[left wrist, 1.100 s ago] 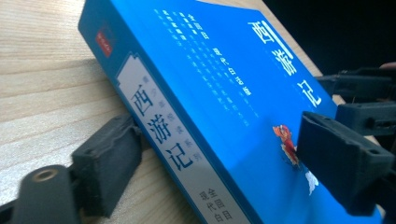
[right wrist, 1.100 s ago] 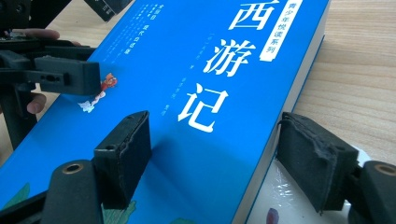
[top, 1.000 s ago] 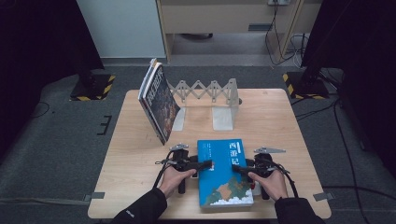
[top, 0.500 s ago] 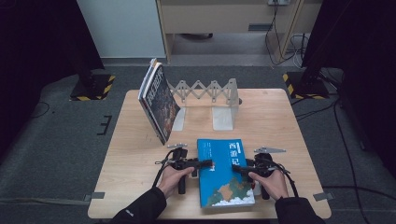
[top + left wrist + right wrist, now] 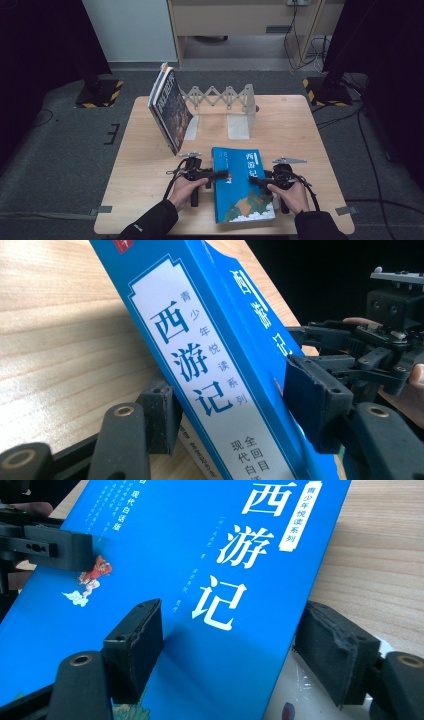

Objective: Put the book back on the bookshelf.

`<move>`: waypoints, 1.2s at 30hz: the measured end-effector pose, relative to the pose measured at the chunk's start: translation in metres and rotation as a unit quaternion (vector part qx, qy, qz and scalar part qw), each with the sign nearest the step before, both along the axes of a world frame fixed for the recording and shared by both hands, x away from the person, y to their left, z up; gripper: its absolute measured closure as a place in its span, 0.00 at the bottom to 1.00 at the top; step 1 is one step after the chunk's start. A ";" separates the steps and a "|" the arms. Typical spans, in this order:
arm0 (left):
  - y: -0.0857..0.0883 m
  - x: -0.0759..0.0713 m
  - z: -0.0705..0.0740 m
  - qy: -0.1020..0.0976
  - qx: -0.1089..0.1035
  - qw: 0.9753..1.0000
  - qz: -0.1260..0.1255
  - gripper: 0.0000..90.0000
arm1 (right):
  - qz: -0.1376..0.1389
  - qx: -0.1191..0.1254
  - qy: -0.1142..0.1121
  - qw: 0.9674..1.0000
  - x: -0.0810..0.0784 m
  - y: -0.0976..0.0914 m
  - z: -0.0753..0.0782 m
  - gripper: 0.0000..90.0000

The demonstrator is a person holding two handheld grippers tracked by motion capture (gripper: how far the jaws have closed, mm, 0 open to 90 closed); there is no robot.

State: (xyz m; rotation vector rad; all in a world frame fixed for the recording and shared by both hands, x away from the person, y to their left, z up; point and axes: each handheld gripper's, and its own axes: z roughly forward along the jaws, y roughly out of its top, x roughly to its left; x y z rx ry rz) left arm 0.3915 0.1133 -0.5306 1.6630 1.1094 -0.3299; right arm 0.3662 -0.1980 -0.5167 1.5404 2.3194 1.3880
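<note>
Grippers point(image 5: 226, 175) point(image 5: 251, 180) part-closed, both clamping blue book point(image 5: 240, 192) edges.

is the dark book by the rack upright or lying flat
Upright but tilted: the dark book stands on its lower edge at the expanding rack's left end, leaning rather than flat on the table.

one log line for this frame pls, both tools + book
left tool: jaws just closing on blue book spine edge | right tool: astride opposite edge | book: flat on table
</note>
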 end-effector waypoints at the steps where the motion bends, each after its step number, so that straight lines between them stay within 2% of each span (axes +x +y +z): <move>1: -0.001 0.000 0.000 0.001 0.000 1.000 -0.002 0.47 | 0.000 0.001 0.001 1.000 0.000 0.000 0.000 0.31; 9: -0.004 0.000 0.000 0.016 0.002 1.000 -0.015 0.49 | 0.004 0.000 -0.013 1.000 0.000 0.002 0.000 0.34; 15: -0.008 0.002 0.001 0.033 0.008 0.999 -0.009 0.49 | 0.002 0.001 -0.010 1.000 0.000 0.001 0.001 0.36; 21: -0.014 0.007 -0.001 0.042 0.010 0.999 -0.018 0.49 | 0.005 0.001 -0.009 1.000 0.000 0.001 0.001 0.37; 26: -0.014 0.005 0.000 0.040 0.009 0.999 -0.014 0.52 | 0.006 0.002 -0.008 1.000 0.000 -0.001 0.001 0.37; 29: -0.013 0.004 0.001 0.044 0.008 0.999 -0.011 0.53 | 0.006 -0.005 -0.023 1.000 -0.001 -0.004 0.003 0.42; 36: -0.011 0.002 0.006 0.052 0.008 0.999 -0.011 0.55 | 0.006 0.009 -0.011 1.000 -0.007 -0.006 0.002 0.44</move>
